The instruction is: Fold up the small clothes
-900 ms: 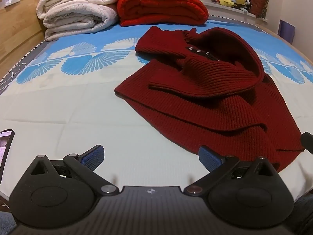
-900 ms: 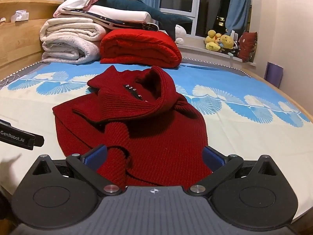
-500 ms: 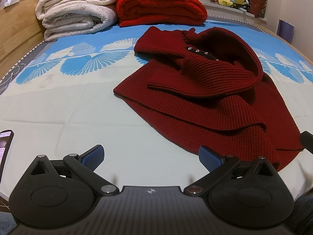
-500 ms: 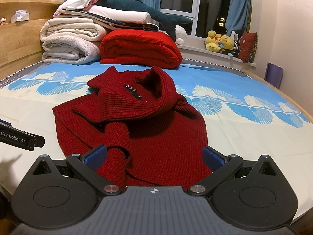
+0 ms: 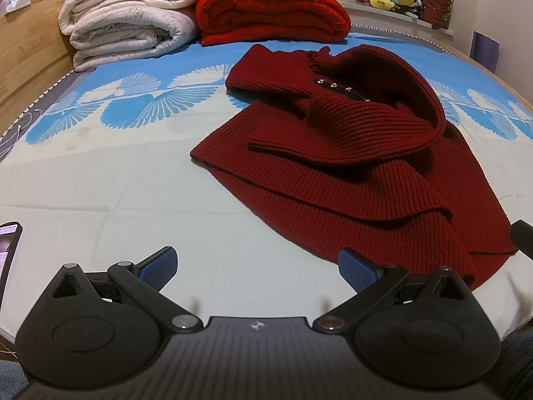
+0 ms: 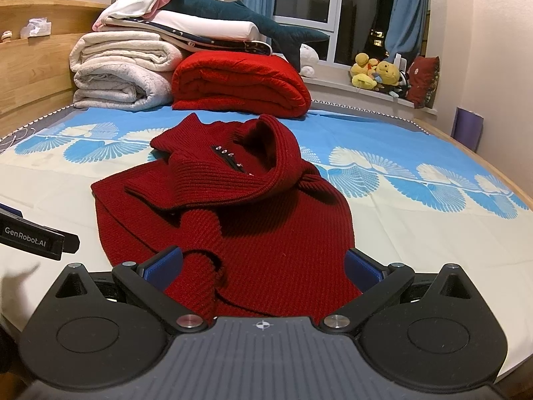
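— Where's the sweater (image 6: 233, 213)?
— Crumpled on the bed (image 5: 133, 200), just ahead of the right gripper (image 6: 263, 266).
— Grippers?
— Both spread wide, holding nothing; the left gripper (image 5: 256, 266) hangs over bare sheet.

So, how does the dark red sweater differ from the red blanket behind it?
The sweater is dark red with a ribbed knit; the blanket is brighter red and fuzzy. The sweater lies spread and rumpled mid-bed; the blanket is folded thick by the headboard. The sweater has small studs; the blanket has none. Both rest on the bed.
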The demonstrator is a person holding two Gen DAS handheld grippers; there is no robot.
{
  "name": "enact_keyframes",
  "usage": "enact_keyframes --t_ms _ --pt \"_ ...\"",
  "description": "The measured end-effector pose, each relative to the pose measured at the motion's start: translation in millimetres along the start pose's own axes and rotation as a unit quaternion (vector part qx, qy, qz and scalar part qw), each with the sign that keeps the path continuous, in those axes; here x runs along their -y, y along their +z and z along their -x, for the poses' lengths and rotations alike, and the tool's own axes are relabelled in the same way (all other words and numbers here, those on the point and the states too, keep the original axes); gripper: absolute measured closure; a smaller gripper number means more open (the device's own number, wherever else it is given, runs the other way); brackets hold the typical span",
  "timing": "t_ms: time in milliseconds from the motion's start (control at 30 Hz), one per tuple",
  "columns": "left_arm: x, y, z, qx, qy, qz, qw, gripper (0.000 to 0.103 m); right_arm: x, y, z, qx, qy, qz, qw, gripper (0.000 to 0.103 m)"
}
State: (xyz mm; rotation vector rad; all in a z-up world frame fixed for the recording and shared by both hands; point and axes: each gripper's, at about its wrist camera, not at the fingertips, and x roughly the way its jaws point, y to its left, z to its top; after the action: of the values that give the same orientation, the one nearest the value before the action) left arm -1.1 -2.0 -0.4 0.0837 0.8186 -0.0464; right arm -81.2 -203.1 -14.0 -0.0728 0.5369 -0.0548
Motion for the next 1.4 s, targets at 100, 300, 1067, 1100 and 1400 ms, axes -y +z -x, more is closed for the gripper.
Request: enact_keyframes --t_ms 100,300,1067,1100,1400 --pt "0.2 -0.2 -0.2 -0.002 0.000 0.000 1.0000 0.000 -1.1 0.0 0.2 0.000 -0.001 0.000 1.000 0.001" --pt "0.9 -0.1 -0.5 -0.001 0.000 -0.001 1.0000 0.000 -0.7 2.2 1.4 0.000 0.003 0.006 1.000 0.001" --pt "-78.6 87.2 -91.5 -0.044 -0.045 0.117 0.9912 0.000 61.8 19.5 -60.4 -0.097 -0.017 -0.116 0.988 0.001" --pt "-85.2 95.4 -104.6 -0.042 -0.056 0.126 0.9896 0.000 71.5 20.0 -72.3 -0.122 -0.017 -0.137 0.983 0.001" --pt "-96.0 124.2 -190.4 -0.050 -0.066 0.107 0.9909 0.000 124.2 2.4 -123.7 -0.219 -0.064 -0.271 0.935 0.001"
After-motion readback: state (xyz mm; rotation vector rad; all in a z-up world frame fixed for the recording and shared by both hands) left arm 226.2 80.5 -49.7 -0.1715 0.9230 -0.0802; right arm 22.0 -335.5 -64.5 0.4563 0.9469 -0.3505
